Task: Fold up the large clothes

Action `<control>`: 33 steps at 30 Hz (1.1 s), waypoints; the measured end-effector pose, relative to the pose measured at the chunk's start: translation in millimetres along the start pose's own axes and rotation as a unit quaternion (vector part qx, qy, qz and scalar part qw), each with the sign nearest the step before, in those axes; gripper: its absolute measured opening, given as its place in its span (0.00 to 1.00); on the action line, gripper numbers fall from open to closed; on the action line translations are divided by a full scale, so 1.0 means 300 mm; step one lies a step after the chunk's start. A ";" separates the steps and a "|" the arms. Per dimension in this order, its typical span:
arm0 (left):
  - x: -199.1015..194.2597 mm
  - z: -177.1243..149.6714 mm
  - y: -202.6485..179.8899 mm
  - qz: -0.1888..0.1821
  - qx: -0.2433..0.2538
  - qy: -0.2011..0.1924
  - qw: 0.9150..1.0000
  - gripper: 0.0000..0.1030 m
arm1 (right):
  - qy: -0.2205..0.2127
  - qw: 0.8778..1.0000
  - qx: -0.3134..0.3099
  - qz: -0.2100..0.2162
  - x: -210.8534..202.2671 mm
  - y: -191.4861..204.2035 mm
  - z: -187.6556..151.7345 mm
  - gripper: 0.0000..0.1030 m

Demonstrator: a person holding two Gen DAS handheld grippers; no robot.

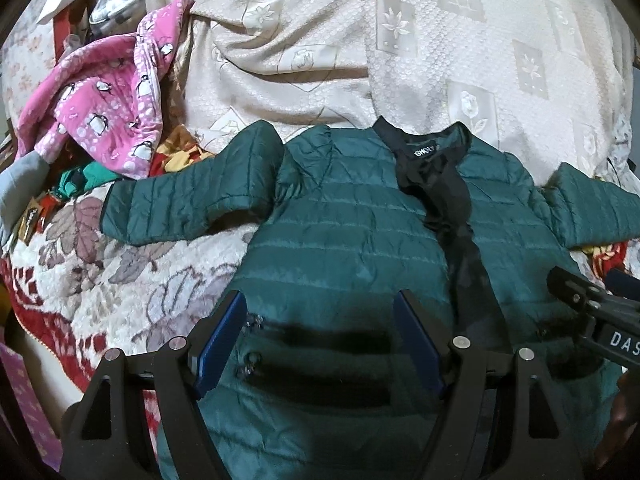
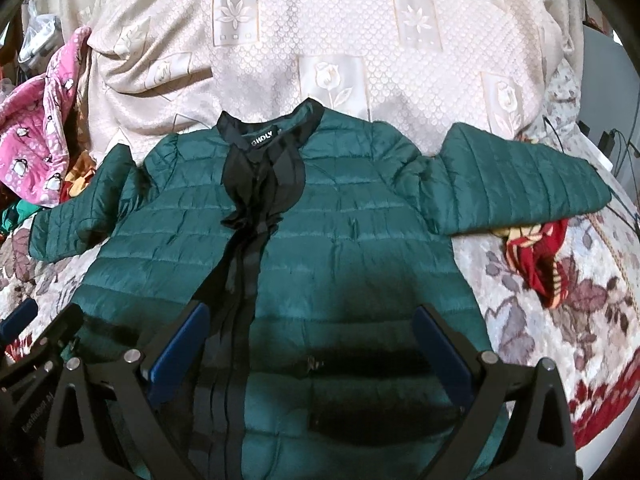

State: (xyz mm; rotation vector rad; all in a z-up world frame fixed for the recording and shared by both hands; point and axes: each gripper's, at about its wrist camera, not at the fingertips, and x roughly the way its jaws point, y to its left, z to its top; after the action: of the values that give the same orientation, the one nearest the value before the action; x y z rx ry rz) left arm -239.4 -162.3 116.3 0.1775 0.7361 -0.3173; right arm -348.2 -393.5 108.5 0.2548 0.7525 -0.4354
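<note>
A dark green quilted jacket point(image 1: 340, 220) lies flat on the bed, front up, with a black lining strip down the middle and both sleeves spread sideways. It also shows in the right wrist view point(image 2: 340, 232). My left gripper point(image 1: 320, 316) is open and empty, hovering over the jacket's lower left panel. My right gripper point(image 2: 312, 328) is open and empty over the lower right panel, beside the black placket point(image 2: 244, 240). The right gripper also shows at the right edge of the left wrist view point(image 1: 592, 300).
A cream embossed bedspread point(image 1: 400, 40) lies behind the jacket. A floral blanket point(image 1: 120, 280) lies under it. A pink penguin-print garment point(image 1: 104, 108) and other clothes pile up at the left. A red patterned cloth point(image 2: 536, 256) lies under the right sleeve.
</note>
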 end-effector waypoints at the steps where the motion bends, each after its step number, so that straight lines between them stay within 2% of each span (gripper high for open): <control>1: 0.005 0.008 0.002 0.001 -0.002 0.000 1.000 0.46 | 0.000 1.000 -0.001 -0.002 0.004 0.000 0.005 1.00; 33: 0.131 0.140 -0.008 0.001 -0.011 0.008 1.000 0.46 | 0.004 1.000 -0.009 -0.015 0.108 0.009 0.135 1.00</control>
State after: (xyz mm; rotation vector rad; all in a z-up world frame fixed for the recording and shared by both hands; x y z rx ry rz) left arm -186.5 -184.6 120.1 0.1606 0.7539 -0.3065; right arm -301.7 -415.6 114.4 0.2284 0.7694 -0.4558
